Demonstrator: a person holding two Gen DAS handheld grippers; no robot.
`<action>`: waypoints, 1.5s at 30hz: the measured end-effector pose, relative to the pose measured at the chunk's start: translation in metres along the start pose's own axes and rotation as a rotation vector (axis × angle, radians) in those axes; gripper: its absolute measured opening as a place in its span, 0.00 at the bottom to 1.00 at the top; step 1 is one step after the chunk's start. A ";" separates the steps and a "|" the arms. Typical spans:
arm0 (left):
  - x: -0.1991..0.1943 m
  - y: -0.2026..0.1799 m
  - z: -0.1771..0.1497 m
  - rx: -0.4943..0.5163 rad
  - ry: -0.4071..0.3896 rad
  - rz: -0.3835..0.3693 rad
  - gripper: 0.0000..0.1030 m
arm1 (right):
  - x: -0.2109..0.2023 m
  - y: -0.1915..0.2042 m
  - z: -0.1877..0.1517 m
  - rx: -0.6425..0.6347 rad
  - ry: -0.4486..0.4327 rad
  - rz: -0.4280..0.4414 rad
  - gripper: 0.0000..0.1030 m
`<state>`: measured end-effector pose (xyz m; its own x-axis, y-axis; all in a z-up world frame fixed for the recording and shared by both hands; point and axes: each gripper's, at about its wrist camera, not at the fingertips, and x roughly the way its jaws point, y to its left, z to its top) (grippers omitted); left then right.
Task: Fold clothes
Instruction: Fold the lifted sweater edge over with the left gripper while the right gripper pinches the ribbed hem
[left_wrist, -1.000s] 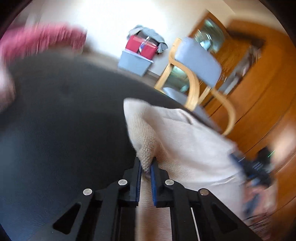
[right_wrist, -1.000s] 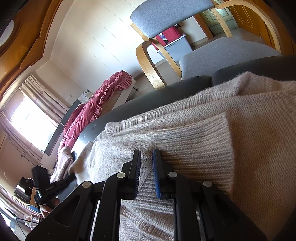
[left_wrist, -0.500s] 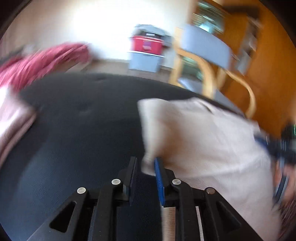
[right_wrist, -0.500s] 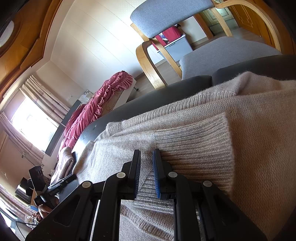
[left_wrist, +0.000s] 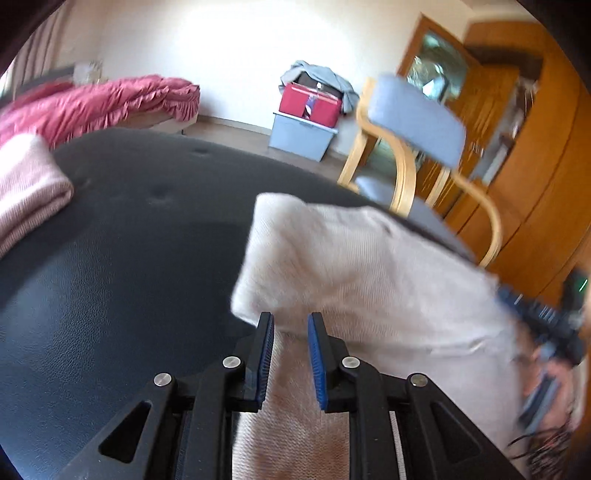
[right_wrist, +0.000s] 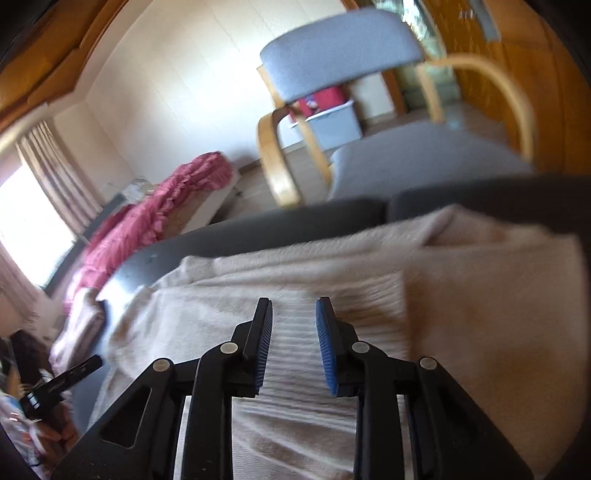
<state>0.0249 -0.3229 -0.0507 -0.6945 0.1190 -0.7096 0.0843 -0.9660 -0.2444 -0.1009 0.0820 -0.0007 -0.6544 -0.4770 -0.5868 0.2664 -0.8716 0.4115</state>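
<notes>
Both my claws stand apart, gripping nothing; the left claw (left_wrist: 290, 321) sits at the near corner of the beige sweater (left_wrist: 369, 280), the right claw (right_wrist: 294, 308) over its ribbed hem. The sweater lies doubled over on the dark seat (left_wrist: 110, 258) ahead of both; closing too shallow, I judge, would catch one layer and drag the fold open.

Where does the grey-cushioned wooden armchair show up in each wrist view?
Left wrist: armchair in the upper right, beyond the beige sweater.
Right wrist: armchair at top centre, its seat behind the dark surface's far edge.
Shared landmark: the red box on a pale bin, by the wall.
</notes>
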 end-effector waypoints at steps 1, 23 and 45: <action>0.005 -0.006 -0.001 0.032 0.013 0.019 0.18 | -0.003 -0.001 0.002 -0.006 -0.009 -0.037 0.26; 0.008 0.022 -0.011 -0.168 0.010 -0.100 0.17 | 0.000 -0.023 0.007 0.048 0.018 -0.049 0.14; 0.010 0.022 -0.007 -0.192 0.002 -0.113 0.17 | 0.007 -0.020 0.001 0.057 0.058 0.027 0.10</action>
<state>0.0249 -0.3412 -0.0681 -0.7056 0.2249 -0.6720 0.1408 -0.8849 -0.4439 -0.1112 0.0963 -0.0120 -0.6051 -0.5071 -0.6137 0.2416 -0.8515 0.4654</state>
